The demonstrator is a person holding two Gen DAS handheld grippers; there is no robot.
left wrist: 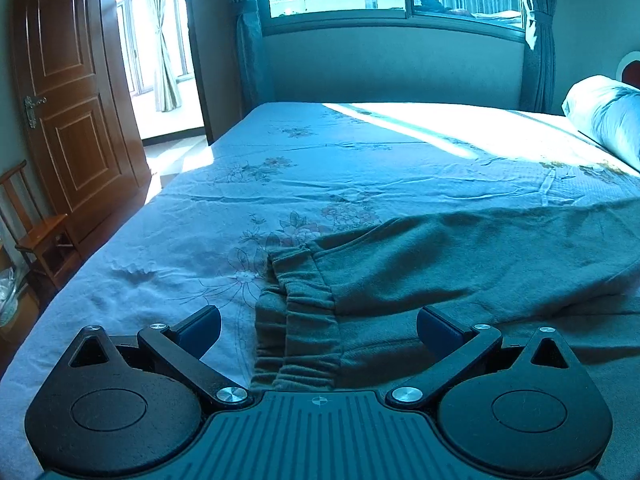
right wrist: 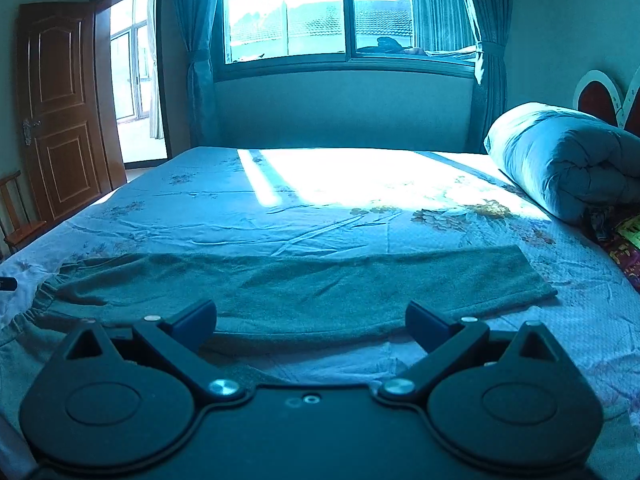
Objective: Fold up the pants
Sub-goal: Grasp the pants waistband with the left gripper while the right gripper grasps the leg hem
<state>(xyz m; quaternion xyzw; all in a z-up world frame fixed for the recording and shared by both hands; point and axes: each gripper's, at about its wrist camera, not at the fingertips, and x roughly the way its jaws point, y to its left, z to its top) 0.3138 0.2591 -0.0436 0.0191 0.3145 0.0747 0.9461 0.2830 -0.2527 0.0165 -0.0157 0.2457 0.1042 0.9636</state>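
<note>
Both tools are spread wide with nothing in them. My left tool (left wrist: 319,330) hovers just over the waistband (left wrist: 296,320) of the pants (left wrist: 460,264), and my right tool (right wrist: 311,322) sits near the middle of the leg (right wrist: 320,292). The pants lie flat across the near side of the bed (left wrist: 280,168), waist to my left, hem (right wrist: 536,280) to my right, and look already doubled lengthwise, one leg stacked on the other.

Risks as I read them:
- The waistband is bunched elastic with several layers. A shallow pinch on the left probably takes only the top layer, so the stack would peel apart on the lift.
- The floral sheet (right wrist: 360,236) is wrinkled and loose. Going too deep could catch it along with the pants and drag it.
- The right tool is mid-leg, not at the hem. Grabbing there leaves the hem end trailing, so the fold lands skewed.
- The fabric looks like thick fleece and could slide out of a light grip.
- The rolled quilt (right wrist: 560,160) is well apart, so no conflict there.
</note>
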